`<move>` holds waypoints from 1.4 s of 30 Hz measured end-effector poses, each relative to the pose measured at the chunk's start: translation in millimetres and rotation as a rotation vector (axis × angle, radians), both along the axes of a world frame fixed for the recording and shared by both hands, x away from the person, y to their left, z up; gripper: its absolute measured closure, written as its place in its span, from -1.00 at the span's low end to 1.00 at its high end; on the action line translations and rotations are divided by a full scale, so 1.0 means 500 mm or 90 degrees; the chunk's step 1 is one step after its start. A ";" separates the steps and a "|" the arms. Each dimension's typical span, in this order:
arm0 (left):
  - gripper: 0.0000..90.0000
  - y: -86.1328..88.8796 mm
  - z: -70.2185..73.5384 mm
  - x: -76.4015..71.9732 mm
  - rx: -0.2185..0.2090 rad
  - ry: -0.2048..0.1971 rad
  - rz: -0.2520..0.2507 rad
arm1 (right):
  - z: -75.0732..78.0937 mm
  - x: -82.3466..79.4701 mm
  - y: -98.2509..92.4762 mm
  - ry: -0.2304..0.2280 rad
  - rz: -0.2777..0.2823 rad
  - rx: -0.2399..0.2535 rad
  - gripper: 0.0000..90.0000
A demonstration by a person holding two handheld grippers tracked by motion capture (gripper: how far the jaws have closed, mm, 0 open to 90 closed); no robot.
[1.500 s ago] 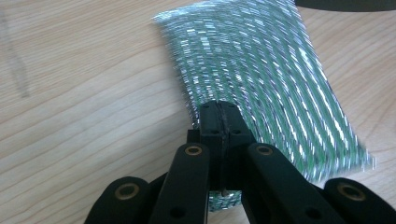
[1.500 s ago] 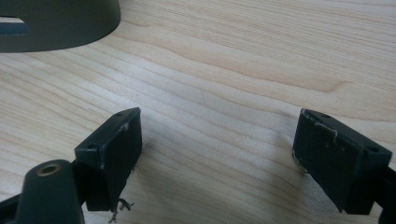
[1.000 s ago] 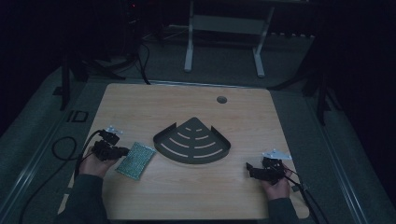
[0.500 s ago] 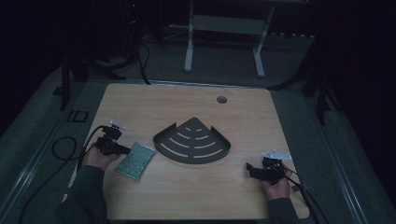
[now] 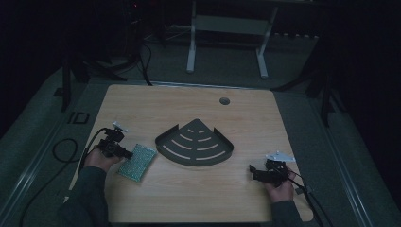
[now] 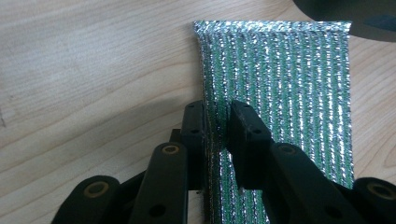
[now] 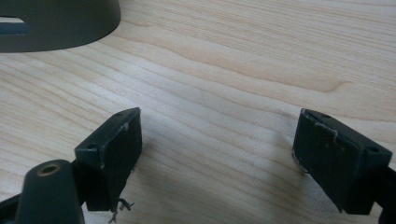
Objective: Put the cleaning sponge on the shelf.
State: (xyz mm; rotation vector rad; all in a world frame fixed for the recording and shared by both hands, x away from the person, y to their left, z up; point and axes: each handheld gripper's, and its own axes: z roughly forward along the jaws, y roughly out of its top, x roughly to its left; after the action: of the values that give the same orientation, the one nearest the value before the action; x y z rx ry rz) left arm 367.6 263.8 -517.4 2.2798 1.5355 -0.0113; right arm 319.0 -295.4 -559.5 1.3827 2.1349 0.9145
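L gripper sits low over the table, jaws a narrow gap apart w/ the near-left edge strip of the green-silver sparkly pad running between them. Jaws have just been opening; the pad's edge is between the pads, and the left gripper view shows slivers of daylight on both sides, so it reads as loosened rather than clamped – can't be fully sure the left pad isn't brushing it. Most of the pad lies flat on the wood ahead of and to the right of the fingertips, its far end just short of the dark rack's rim, which shows beyond the fingertips at upper right.

In the high view the L gripper is at the pad's near-left corner, hand behind it; the fan-shaped slotted rack sits mid-table, near the pad but apart from it.

R gripper – jaws spread wide, nothing between them, bare wood under the gap. Rack corner lies ahead and to the left of its fingertips, well apart. High view: R gripper low at the table's near-right, pointing toward the rack, hand behind it.
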 end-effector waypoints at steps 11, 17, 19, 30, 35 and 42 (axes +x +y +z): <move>0.85 -0.005 -0.002 0.014 -0.005 0.041 -0.010 | 0.000 0.000 0.000 0.000 0.000 0.000 -0.66; 0.98 -0.019 0.004 0.017 0.025 0.045 -0.041 | 0.000 0.000 0.000 0.000 0.000 0.000 -0.66; 0.99 -0.022 0.006 0.018 0.032 0.045 -0.047 | 0.000 0.000 0.000 0.000 0.000 0.000 -0.66; 1.00 -0.028 0.029 0.019 0.033 0.047 -0.077 | 0.000 0.000 0.000 0.000 0.000 0.000 -0.66; 1.00 -0.031 0.045 0.017 0.025 0.041 -0.089 | 0.000 0.000 0.000 0.000 0.000 0.000 -0.66; 1.00 -0.031 0.071 0.016 0.030 0.024 -0.096 | 0.000 0.000 0.000 0.000 0.000 0.000 -0.66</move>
State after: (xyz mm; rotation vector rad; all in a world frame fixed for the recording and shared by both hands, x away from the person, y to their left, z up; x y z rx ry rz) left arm 375.7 248.5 -481.7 2.4413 1.3926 -0.0601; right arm 319.0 -295.4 -559.5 1.3828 2.1351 0.9144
